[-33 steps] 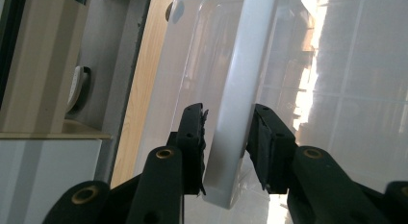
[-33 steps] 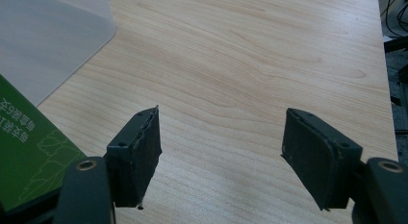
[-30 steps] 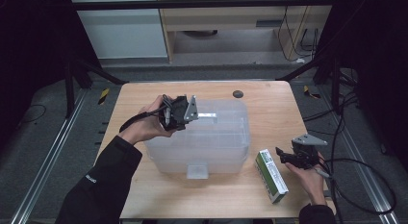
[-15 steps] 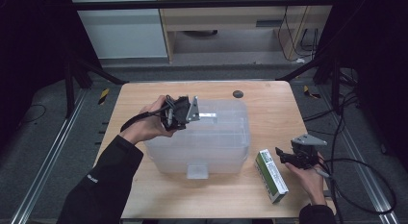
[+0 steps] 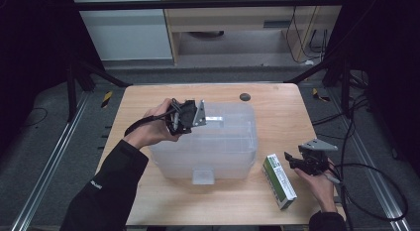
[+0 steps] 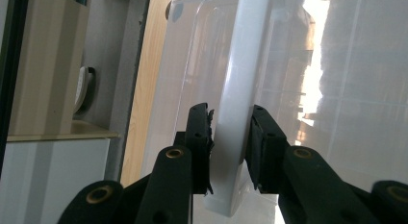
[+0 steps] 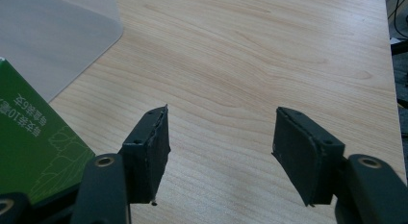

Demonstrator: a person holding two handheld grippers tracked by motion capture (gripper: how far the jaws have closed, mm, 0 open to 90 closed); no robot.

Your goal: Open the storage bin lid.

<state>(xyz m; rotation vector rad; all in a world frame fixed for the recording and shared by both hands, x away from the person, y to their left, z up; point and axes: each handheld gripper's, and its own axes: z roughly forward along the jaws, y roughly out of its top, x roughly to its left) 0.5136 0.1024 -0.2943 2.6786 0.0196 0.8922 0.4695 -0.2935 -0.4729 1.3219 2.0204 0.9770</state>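
Observation:
A clear plastic bin (image 5: 218, 146) with its lid on stands in the middle of the wooden table (image 5: 277, 112). My left gripper (image 5: 207, 118) reaches over the lid's left side. In the left gripper view my left gripper (image 6: 231, 137) is shut on the bin's white latch (image 6: 235, 84), and its jaws have just been closing on it. A green and white box (image 5: 280, 181) lies flat to the right of the bin. My right gripper (image 5: 291, 161) hovers just right of that box. Its jaws have just been closing, and it stands open over bare wood (image 7: 221, 152), with the green box (image 7: 29, 152) at its left.
A second white latch (image 5: 203, 175) sits on the bin's front side. A small dark round object (image 5: 244, 97) lies near the table's far edge. The bin's rounded corner (image 7: 53, 36) is ahead of the right gripper. Cables (image 5: 366, 166) trail off the table's right edge.

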